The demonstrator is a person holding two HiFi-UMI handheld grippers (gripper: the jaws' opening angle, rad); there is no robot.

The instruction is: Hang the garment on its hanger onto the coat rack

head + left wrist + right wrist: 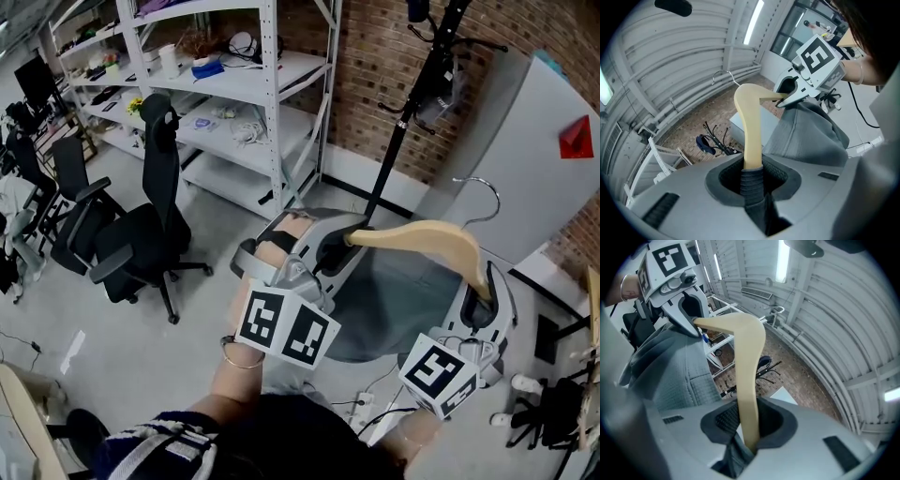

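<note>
- The floor (141, 319) lies open between the office chair (150, 225) and the person, with bare room to the left of the grippers.
- A brick wall (375, 75) closes the far side. A white shelving unit (272, 94) stands against it on the left and a grey panel (525, 159) leans on the right.
- The coat rack (398, 141), a black pole with arms at the top, rises in the gap between the shelving and the panel, beyond the hanger.
- The garment (394, 300), grey, droops from the hanger between the two grippers, off the floor and not on the rack.
- The hanger (431, 239) is pale wood. Its metal hook (496, 198) stands to the right of the rack pole, apart from it, in front of the panel.
- The left gripper (345, 240) has its jaws closed on the hanger's left end.
- The right gripper (483, 300) has its jaws clamped on the right end.
- The shelves carry loose cables and small items, among them a white cup (170, 58).
</note>
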